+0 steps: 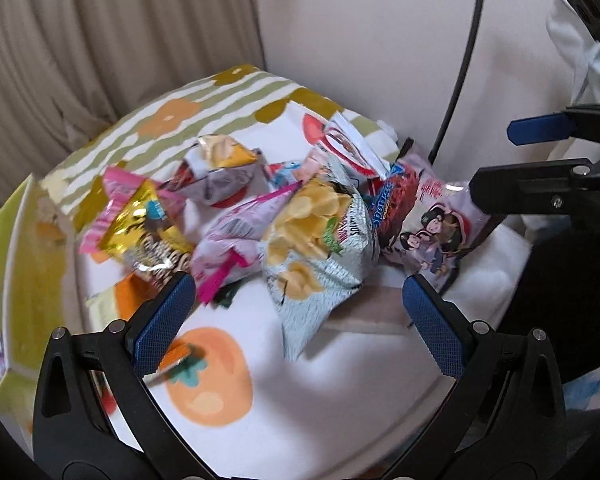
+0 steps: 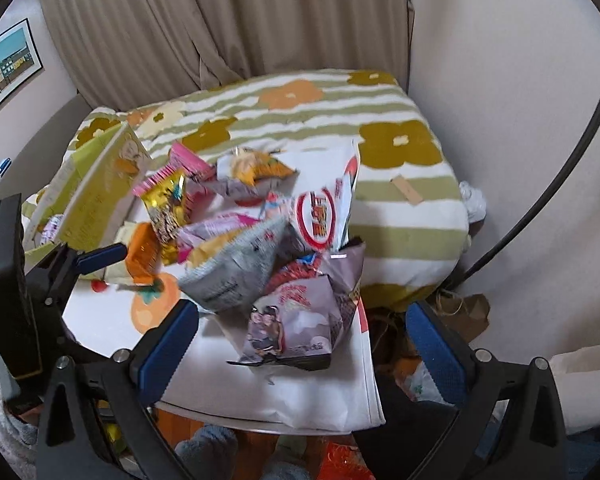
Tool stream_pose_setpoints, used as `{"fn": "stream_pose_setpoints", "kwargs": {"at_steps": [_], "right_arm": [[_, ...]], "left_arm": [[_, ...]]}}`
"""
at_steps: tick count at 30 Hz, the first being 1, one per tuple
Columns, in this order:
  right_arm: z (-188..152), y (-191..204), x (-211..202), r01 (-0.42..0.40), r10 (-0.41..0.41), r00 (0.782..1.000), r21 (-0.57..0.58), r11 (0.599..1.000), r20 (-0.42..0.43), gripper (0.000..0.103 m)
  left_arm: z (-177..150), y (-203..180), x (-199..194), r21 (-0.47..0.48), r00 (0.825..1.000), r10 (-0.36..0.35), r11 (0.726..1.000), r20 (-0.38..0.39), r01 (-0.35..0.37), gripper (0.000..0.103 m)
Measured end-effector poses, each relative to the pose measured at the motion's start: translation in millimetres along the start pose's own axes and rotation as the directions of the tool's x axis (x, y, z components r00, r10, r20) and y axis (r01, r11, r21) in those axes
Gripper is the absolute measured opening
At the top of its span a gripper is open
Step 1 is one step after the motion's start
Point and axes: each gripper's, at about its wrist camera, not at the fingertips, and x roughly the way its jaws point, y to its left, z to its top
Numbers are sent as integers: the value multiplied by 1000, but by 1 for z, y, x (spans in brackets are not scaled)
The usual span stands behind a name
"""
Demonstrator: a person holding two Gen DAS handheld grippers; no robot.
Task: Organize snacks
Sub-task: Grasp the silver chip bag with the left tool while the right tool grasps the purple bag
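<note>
A home bedroom: flower-patterned blanket (image 2: 400, 152) on a bed, beige curtains (image 2: 220, 20), framed picture (image 2: 8, 68) on the wall.

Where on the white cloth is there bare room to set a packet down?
Free: the near strip of white cloth in front of the lilac packet, and the patch by the orange fruit print. Crowded: the snack pile mid-cloth, and the left edge by the yellow-green box.

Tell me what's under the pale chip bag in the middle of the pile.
The chip bag rests on a white cloth with a persimmon print, overlapping a pink packet and a red packet. Anything beneath its middle is hidden.
</note>
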Motion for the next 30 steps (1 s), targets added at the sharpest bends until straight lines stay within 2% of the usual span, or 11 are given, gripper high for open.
{"fn": "stream_pose_setpoints", "kwargs": {"at_steps": [9, 14, 21, 23, 28, 30], "right_arm": [[-5, -8, 41, -24, 24, 998, 5, 1000, -51, 103], [-7, -11, 55, -25, 26, 997, 11, 1000, -70, 103], [-10, -13, 67, -38, 40, 995, 16, 999, -88, 103], [-9, -12, 68, -42, 44, 996, 15, 999, -84, 103], [-9, -11, 72, -49, 50, 995, 17, 999, -84, 102], [-9, -10, 75, -61, 62, 994, 14, 998, -92, 97]], "left_arm": [[4, -25, 40, 162, 998, 49, 985, 36, -54, 94], [4, -33, 50, 226, 999, 36, 973, 37, -44, 78], [-3, -40, 52, 266, 999, 42, 963, 34, -50, 66], [-5, -41, 50, 271, 998, 53, 961, 39, -61, 59], [-8, -34, 47, 250, 999, 47, 967, 27, -52, 56], [-10, -32, 44, 246, 998, 51, 968, 23, -55, 55]]}}
